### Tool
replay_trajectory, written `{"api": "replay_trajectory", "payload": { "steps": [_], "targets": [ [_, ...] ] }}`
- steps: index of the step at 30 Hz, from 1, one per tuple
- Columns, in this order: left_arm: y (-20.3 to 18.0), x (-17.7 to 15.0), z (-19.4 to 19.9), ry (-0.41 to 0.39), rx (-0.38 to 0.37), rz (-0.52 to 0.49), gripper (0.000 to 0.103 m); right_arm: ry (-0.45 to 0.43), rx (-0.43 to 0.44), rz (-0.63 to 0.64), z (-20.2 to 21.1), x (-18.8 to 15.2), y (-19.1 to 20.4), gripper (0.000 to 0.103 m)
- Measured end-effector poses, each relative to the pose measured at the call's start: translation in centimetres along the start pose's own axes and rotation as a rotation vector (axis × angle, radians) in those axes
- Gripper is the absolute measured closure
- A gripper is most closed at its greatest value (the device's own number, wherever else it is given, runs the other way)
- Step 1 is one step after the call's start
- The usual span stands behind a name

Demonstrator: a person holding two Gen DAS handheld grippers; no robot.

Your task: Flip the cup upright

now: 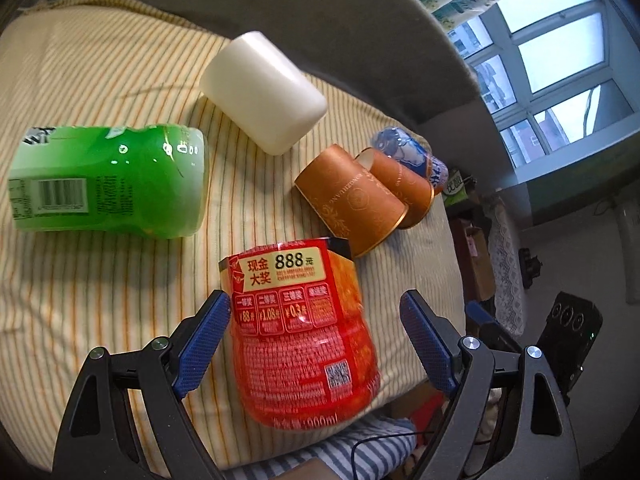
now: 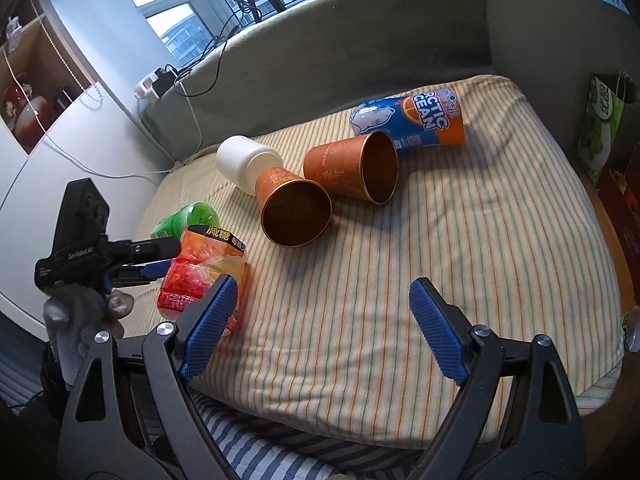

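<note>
Several cups lie on their sides on a striped cushion [image 2: 460, 240]. A red cut-bottle cup [image 1: 304, 336] lies between the open fingers of my left gripper [image 1: 316, 340]; its left pad [image 1: 202, 346] is close to it, the right pad is apart. The red cup also shows in the right wrist view [image 2: 200, 268], with the left gripper [image 2: 136, 264] around it. Two orange paper cups [image 2: 296, 212] [image 2: 356, 170] lie further on, mouths toward the right camera. My right gripper [image 2: 324, 328] is open and empty over the cushion's front.
A green bottle cup [image 1: 112, 184], a white cup [image 1: 264, 88] and a blue Arctic Ocean cup [image 2: 412, 120] also lie on their sides. A grey sofa back [image 2: 360, 28] rises behind. Cables and a power strip [image 2: 154, 84] sit at back left. A green bag [image 2: 604, 124] stands at right.
</note>
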State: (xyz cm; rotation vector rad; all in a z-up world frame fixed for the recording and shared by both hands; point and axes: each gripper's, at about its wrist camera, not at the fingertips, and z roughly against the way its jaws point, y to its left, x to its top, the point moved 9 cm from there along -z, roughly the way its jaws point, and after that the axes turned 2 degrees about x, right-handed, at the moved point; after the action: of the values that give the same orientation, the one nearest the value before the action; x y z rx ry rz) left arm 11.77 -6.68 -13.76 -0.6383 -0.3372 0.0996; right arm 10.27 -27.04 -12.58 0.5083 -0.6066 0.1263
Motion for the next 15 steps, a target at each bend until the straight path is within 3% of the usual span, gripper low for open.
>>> {"api": "replay_trajectory", "payload": {
  "steps": [10,15],
  "targets": [
    [0.9,0.5,-2.3,0.073,0.018,0.011,0.016,0.002,-0.004,-0.044,-0.4,-0.4,-1.4,0.013],
    [1.1,0.5,-3.0,0.084,0.022,0.005,0.022,0.006,-0.007,-0.068,-0.5,-0.6,-2.2,0.013]
  ]
}}
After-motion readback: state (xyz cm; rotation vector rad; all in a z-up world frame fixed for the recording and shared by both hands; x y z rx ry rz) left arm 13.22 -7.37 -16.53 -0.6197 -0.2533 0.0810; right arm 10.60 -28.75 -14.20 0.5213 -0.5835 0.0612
